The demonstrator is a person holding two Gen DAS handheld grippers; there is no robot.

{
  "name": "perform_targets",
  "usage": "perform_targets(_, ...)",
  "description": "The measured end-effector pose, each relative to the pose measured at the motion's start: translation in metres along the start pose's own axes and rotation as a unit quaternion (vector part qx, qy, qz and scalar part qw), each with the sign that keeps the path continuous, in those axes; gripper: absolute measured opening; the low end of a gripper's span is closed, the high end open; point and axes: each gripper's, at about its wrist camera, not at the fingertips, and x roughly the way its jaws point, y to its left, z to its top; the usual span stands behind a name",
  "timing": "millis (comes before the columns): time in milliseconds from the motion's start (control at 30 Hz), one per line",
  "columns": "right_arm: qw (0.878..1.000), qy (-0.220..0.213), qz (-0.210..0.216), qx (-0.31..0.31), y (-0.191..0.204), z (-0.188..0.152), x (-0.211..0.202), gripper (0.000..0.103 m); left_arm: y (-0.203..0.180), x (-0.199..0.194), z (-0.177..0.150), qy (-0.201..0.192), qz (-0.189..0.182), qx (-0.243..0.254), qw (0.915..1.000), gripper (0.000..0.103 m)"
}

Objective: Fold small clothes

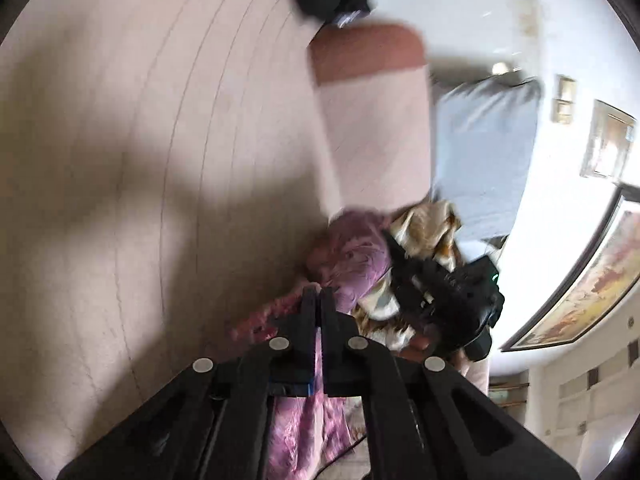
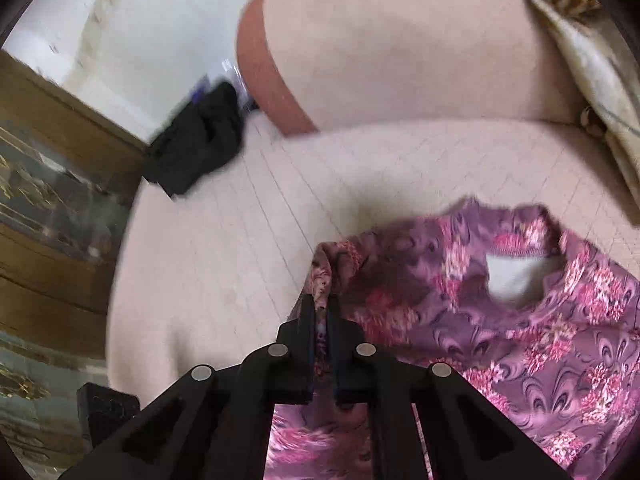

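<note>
Left wrist view: left tongs (image 1: 319,296) closed flat on a fold of the purple floral top (image 1: 356,256), which lies on the pink sofa seat (image 1: 140,160). Right tongs (image 1: 404,264) at 2 o'clock, blurred; their grip cannot be read here. A cream patterned cloth (image 1: 428,228) sits behind.

Right wrist view: right tongs (image 2: 321,304) pinched shut on the top's (image 2: 500,340) edge; neckline at 2 o'clock. Black garment (image 2: 196,144) at 10 o'clock.

Judgement: light, limp knit; hold at seams or shoulders. Hem and sleeves cut off; motion blur throughout.
</note>
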Motion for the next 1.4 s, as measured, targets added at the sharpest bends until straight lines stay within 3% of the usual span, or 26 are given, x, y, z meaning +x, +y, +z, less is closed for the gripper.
perform_targets(100,1.000,-0.011,0.022,0.009,-0.002,0.005,-0.005,0.006,0.013,-0.002,0.010,-0.024,0.020,-0.018,0.9994,0.001)
perform_targets(200,1.000,0.002,0.006,0.009,-0.004,0.004,0.017,0.007,0.042,0.014,0.015,-0.021,0.082,-0.042,0.9955,0.002)
perform_targets(233,1.000,0.013,-0.004,0.009,-0.006,0.003,0.031,0.007,0.050,0.023,0.016,-0.013,0.126,-0.041,0.9911,0.003)
perform_targets(300,0.998,0.051,-0.040,0.003,-0.009,-0.002,0.056,0.021,0.052,0.023,0.014,-0.025,0.166,-0.047,0.9846,0.006)
perform_targets(333,0.997,0.066,-0.047,0.012,-0.014,-0.006,0.059,0.022,0.048,0.021,0.013,-0.022,0.164,-0.035,0.9857,0.016)
perform_targets(367,0.997,0.061,-0.030,0.023,-0.019,-0.012,0.051,0.025,0.042,0.018,0.013,-0.023,0.160,-0.026,0.9864,0.034)
perform_targets(400,0.998,0.051,-0.019,0.027,-0.021,-0.018,0.037,0.041,0.034,0.014,0.012,-0.034,0.158,-0.014,0.9868,0.044)
perform_targets(433,0.999,0.031,-0.021,0.030,-0.023,-0.031,0.012,0.064,0.020,0.007,0.008,-0.059,0.156,0.016,0.9858,0.056)
perform_targets(500,0.999,-0.008,-0.027,0.028,-0.026,-0.059,-0.032,0.077,-0.003,0.005,0.003,-0.081,0.174,0.078,0.9784,0.061)
perform_targets(533,0.999,-0.023,-0.032,0.023,-0.029,-0.080,-0.056,0.077,-0.011,0.007,-0.002,-0.081,0.179,0.103,0.9750,0.062)
perform_targets(633,0.998,-0.030,-0.053,0.029,-0.048,-0.137,-0.096,0.077,-0.012,0.014,-0.011,-0.061,0.174,0.125,0.9750,0.062)
perform_targets(733,0.991,-0.024,-0.116,0.066,-0.083,-0.213,-0.128,0.077,-0.018,0.026,-0.023,-0.040,0.177,0.154,0.9712,0.062)
perform_targets(833,0.987,-0.016,-0.112,0.111,-0.107,-0.260,-0.131,0.068,-0.025,0.038,-0.036,-0.024,0.186,0.185,0.9646,0.062)
perform_targets(867,0.987,-0.008,-0.099,0.127,-0.114,-0.271,-0.127,0.060,-0.018,0.032,-0.040,-0.018,0.188,0.189,0.9635,0.062)
perform_targets(900,0.987,0.009,-0.098,0.130,-0.115,-0.275,-0.118,0.037,-0.017,0.036,-0.041,-0.011,0.189,0.190,0.9633,0.062)
perform_targets(967,0.986,0.030,-0.136,0.097,-0.105,-0.279,-0.113,0.019,-0.012,0.039,-0.042,-0.003,0.192,0.181,0.9645,0.062)
perform_targets(1000,0.988,0.026,-0.116,0.097,-0.098,-0.280,-0.126,0.015,-0.009,0.037,-0.042,-0.004,0.191,0.173,0.9661,0.062)
perform_targets(1067,0.993,0.002,-0.069,0.094,-0.084,-0.284,-0.156,0.015,-0.006,0.035,-0.043,-0.005,0.187,0.167,0.9681,0.063)
perform_targets(1133,0.993,-0.011,-0.054,0.104,-0.080,-0.294,-0.175,0.015,-0.007,0.038,-0.045,-0.008,0.203,0.179,0.9626,0.063)
perform_targets(1300,0.985,0.037,-0.090,0.145,-0.109,-0.327,-0.150,0.023,0.002,0.054,-0.045,-0.006,0.243,0.193,0.9504,0.065)
perform_targets(1367,0.988,0.027,-0.071,0.138,-0.107,-0.326,-0.153,0.033,0.006,0.057,-0.043,-0.004,0.252,0.195,0.9479,0.065)
perform_targets(1400,0.990,0.015,-0.074,0.120,-0.102,-0.324,-0.158,0.047,0.008,0.060,-0.042,-0.004,0.258,0.197,0.9460,0.066)
